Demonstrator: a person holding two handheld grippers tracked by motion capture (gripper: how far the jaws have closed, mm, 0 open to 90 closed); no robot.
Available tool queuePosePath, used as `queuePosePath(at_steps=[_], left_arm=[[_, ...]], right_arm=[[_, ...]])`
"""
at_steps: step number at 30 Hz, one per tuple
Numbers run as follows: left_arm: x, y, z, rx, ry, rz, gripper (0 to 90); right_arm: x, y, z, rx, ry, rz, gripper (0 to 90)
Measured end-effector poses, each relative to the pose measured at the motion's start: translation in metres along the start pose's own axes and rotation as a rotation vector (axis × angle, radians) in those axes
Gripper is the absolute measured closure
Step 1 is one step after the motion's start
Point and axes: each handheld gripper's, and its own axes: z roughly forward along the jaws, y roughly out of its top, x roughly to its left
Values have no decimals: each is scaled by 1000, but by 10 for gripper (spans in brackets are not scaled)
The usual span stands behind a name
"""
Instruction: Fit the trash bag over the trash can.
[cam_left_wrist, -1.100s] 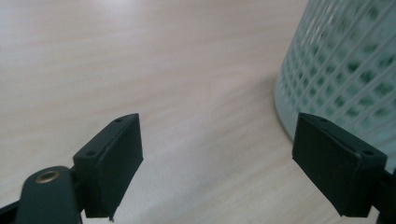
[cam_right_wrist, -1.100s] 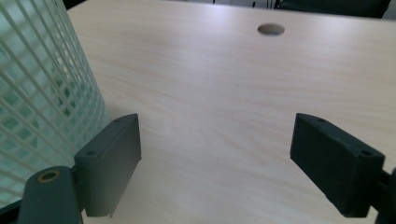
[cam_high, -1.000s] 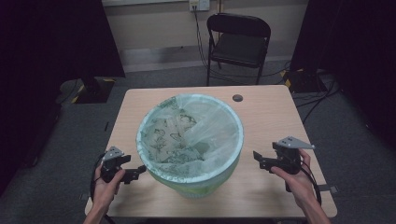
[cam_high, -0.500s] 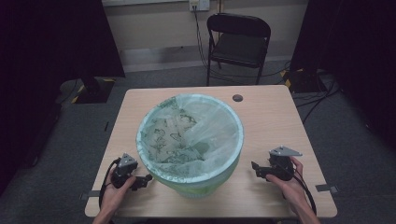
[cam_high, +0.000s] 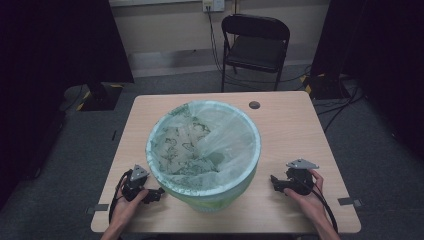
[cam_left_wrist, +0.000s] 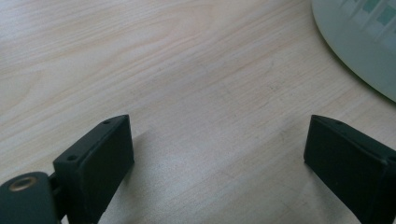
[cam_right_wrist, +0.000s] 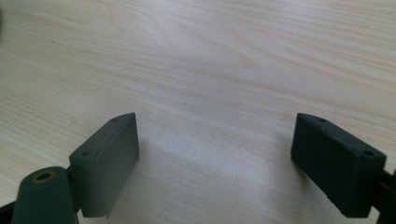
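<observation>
On the wooden table (cam_high: 300, 125), a pale green bin (cam_high: 210, 195) lined with a thin plastic bag (cam_high: 200, 145) stands a little toward the near edge from centre, its rim wrapped by the folded-over liner. From the bin, the left gripper (cam_high: 159, 192) sits at about eight o'clock, just beside the base, and the right gripper (cam_high: 274, 181) at about four o'clock, near the wall but apart from it. Both tongs are released: in the left gripper view the jaws stand wide with bare wood between them and the bin's curved wall at two o'clock in the frame; those jaws have just been opening further, with nothing between them. In the right gripper view the jaws (cam_right_wrist: 215, 158) also gape over bare wood.

My reading is that the work in hand is on the liner, and both hands are settling low at the bin's flanks before reaching in. To do it well, each gripper should rise to the rim and take the folded-over film at opposite sides, nine and three o'clock, pinching plastic alone and not the hard lip. Close gently, since the film looks thin and could tear. Lifting both sides evenly should keep the bin from tipping or sliding toward the near edge, which lies close. A small dark disc (cam_high: 254, 105) at one o'clock is well clear
</observation>
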Motion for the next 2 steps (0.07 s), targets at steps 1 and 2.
queuePosePath(at_steps=[1, 2], left_arm=[[0, 0, 0, 0, 0, 1, 73], [0, 0, 0, 0, 1, 1, 72]], right_arm=[[0, 0, 0, 0, -1, 1, 142], [0, 0, 0, 0, 0, 1, 142]])
